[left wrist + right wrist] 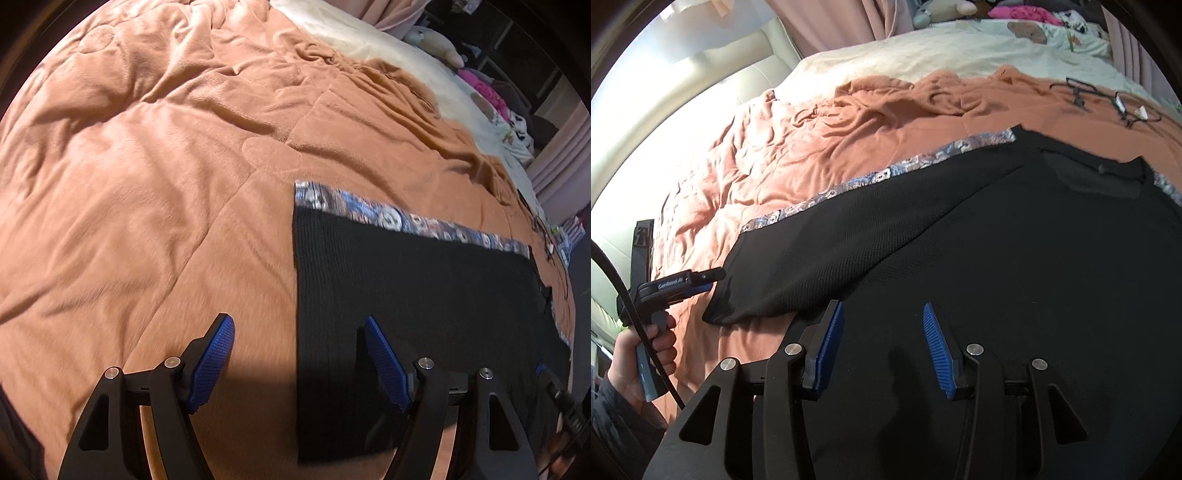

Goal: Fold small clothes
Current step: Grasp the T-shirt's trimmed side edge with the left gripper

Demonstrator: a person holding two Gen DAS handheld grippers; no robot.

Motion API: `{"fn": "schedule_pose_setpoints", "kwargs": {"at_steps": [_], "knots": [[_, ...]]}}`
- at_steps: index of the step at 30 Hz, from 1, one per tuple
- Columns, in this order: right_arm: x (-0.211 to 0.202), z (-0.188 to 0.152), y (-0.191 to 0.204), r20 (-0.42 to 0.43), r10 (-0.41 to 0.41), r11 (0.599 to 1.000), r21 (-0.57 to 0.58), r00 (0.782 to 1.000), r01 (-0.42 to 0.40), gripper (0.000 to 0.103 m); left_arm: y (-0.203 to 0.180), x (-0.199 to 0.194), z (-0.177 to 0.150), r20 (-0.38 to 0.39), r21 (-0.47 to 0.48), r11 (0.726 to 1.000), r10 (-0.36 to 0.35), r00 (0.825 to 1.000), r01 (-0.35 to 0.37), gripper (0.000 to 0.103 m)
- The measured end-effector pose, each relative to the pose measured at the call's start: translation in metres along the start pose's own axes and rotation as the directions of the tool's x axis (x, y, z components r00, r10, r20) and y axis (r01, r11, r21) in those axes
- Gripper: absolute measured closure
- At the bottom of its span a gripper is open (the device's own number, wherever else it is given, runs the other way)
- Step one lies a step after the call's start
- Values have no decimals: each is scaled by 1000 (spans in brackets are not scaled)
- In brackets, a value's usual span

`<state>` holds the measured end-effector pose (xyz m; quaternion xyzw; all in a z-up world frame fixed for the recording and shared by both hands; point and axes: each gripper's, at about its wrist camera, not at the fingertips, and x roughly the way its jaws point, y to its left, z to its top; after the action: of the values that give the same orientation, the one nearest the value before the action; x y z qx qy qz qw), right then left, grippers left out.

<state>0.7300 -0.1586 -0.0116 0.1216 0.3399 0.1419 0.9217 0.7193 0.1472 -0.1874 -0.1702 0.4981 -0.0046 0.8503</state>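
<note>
Both the left gripper and right gripper are hovering wide open and empty over the black shirt lying flat on the orange comforter, seemingly lining up for a fold.

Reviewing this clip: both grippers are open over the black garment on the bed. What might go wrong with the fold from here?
1. The black garment lies on a soft, wrinkled orange comforter; a low pinch might catch bedding with it.
2. One side is already folded over, so the left gripper, straddling the garment's edge, may grab only the top layer and undo the fold.
3. The right gripper sits over mid-fabric, not an edge, so closing there could bunch cloth.
</note>
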Motion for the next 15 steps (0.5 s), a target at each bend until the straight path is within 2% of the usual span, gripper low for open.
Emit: {"fn": "schedule_pose_setpoints", "kwargs": {"at_steps": [3, 5, 6, 10, 12, 13, 14, 15], "knots": [[15, 9, 0, -16, 16, 1000, 19, 1000, -16, 61, -5, 9, 12, 3, 9, 1000, 26, 1000, -26, 29], [29, 16, 2, -34, 21, 1000, 24, 999, -20, 62, -9, 14, 18, 8, 20, 999, 36, 999, -36, 38], [35, 20, 3, -43, 23, 999, 27, 999, -22, 67, -9, 16, 21, 11, 13, 1000, 28, 1000, -29, 40], [59, 33, 6, -80, 27, 999, 47, 996, -24, 75, -14, 29, 35, 15, 9, 999, 43, 999, -43, 41], [68, 38, 4, -86, 39, 997, 69, 995, -33, 75, -17, 33, 39, 23, 11, 999, 53, 998, -53, 41], [72, 39, 3, -90, 41, 997, 75, 995, -35, 75, -18, 33, 40, 31, 14, 998, 55, 998, -55, 46], [76, 40, 2, -93, 42, 996, 81, 995, -34, 75, -20, 35, 41, 34, 20, 998, 56, 998, -57, 58], [82, 40, 0, -101, 44, 995, 90, 994, -35, 76, -22, 36, 42, 30, 29, 998, 55, 998, -56, 64]]}}
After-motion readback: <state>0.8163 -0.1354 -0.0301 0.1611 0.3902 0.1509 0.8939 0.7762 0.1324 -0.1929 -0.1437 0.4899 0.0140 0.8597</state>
